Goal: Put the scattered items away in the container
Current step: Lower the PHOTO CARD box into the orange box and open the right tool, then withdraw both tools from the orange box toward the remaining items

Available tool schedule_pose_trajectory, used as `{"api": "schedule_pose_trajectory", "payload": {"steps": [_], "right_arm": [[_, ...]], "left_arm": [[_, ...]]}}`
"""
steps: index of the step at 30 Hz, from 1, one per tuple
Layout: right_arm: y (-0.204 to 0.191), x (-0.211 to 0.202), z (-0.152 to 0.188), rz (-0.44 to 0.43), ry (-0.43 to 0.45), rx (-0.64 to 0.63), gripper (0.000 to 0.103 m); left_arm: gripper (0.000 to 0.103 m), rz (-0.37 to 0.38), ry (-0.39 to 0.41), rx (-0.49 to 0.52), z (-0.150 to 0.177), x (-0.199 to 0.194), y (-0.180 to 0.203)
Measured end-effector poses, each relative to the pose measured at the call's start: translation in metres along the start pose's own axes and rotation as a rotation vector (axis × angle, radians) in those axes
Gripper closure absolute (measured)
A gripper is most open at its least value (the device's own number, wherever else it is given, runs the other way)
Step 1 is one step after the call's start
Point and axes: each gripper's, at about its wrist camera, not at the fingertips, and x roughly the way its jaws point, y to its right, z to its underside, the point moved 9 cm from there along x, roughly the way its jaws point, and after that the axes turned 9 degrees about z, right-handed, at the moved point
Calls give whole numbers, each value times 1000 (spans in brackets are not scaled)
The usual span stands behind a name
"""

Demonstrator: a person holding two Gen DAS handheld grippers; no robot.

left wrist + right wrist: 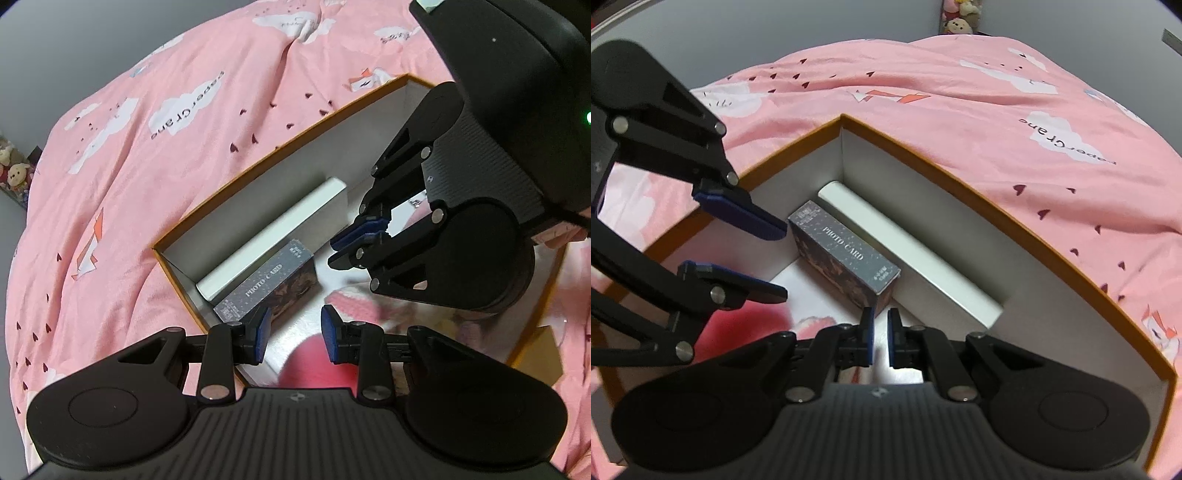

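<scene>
Already in: a long white box (923, 266) lies along the far wall of the container (960, 158), and a grey card box (846, 254) lies right beside it, on its near side.
Also in: a pink knitted thing (351, 302) and a blurred red thing (314, 365) lie on the container floor, nearer the cameras. What either one is, I cannot tell.
Container: an open orange-rimmed box with white inner walls, resting on the pink bed cover (147, 184). No lid is in view.
Left claw (295, 334): fingers spread, nothing between them. It hangs over the near end of the container and points steeply down. The red thing sits under it, not in its grip.
Right claw (881, 334): pads pressed almost together, pinching nothing. It hovers inside the container's outline, above the floor close to the card box.
Still out: no loose item shows on the parts of the bed cover that both views take in. The views are narrow, and the bed behind the claws is hidden.
Not part of it: soft toys (14, 173) at the far edge of the room.
Progress, my reading: late. At least four items are stowed and both claws are free. What remains is probably a check of the unseen bed for strays.
</scene>
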Motion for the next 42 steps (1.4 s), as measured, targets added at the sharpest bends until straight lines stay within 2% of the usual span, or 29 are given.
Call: {"api": "schedule_pose_trajectory", "payload": {"steps": [7, 9, 13, 15, 18, 19, 20, 24, 26, 30, 32, 36, 39, 42], "right_arm": [[-6, -45, 4, 22, 58, 64, 90], [-4, -52, 3, 40, 76, 85, 81], [-3, -80, 13, 60, 115, 134, 78], [-4, -93, 19, 61, 130, 161, 71], [-6, -114, 30, 71, 158, 194, 61], [-8, -121, 35, 74, 167, 205, 61], [-10, -128, 39, 71, 175, 217, 59], [-16, -155, 57, 72, 240, 280, 54], [-20, -166, 66, 85, 286, 307, 51], [-29, -180, 88, 138, 345, 351, 36], [-33, -184, 99, 157, 362, 357, 36], [-38, -185, 121, 159, 335, 407, 31], [-40, -185, 135, 127, 304, 476, 31], [-44, -184, 148, 144, 264, 512, 31]], "left_arm": [[68, -15, 66, 8, 2, -34, 19], [67, -21, 88, 13, 3, -44, 26], [67, -34, 130, 11, 9, -62, 40], [66, -35, 152, 16, 13, -70, 48], [62, -42, 180, 25, 19, -84, 61], [55, -44, 194, 21, 22, -89, 65], [51, -44, 207, 12, 24, -94, 70], [51, -28, 252, -44, 39, -112, 85], [51, -31, 290, -79, 46, -120, 91], [51, -59, 349, -155, 60, -128, 104], [51, -61, 365, -187, 67, -127, 113], [51, -22, 366, -284, 86, -115, 132], [51, -12, 353, -345, 99, -103, 140], [51, 8, 329, -390, 111, -91, 148]]}}
